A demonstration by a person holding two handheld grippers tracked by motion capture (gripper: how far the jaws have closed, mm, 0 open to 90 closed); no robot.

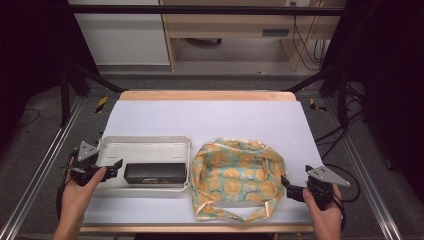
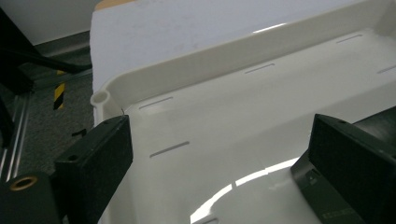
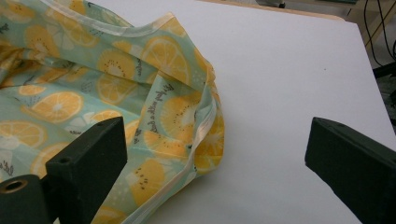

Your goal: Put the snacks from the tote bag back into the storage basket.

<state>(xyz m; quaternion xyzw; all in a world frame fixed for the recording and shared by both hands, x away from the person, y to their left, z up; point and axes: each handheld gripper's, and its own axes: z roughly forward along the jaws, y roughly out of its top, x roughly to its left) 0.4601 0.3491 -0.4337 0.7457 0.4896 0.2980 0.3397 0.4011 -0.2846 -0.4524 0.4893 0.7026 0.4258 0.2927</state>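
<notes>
Right tool (image 3: 215, 158) beside crumpled, orange-slice-patterned mint bag (image 3: 93, 93).

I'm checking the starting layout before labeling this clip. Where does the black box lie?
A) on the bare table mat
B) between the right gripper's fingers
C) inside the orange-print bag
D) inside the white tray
D: the black box lies flat inside the white tray, left of the orange-print bag.

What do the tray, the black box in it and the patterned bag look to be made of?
Tray: likely moulded plastic, off-white and glossy, with light glare on its floor. Black box: probably hard plastic, matt, with small print; it may be a case. Bag: thin cloth or coated fabric, orange-slice print, limp folds, stitched pale edging.
</notes>
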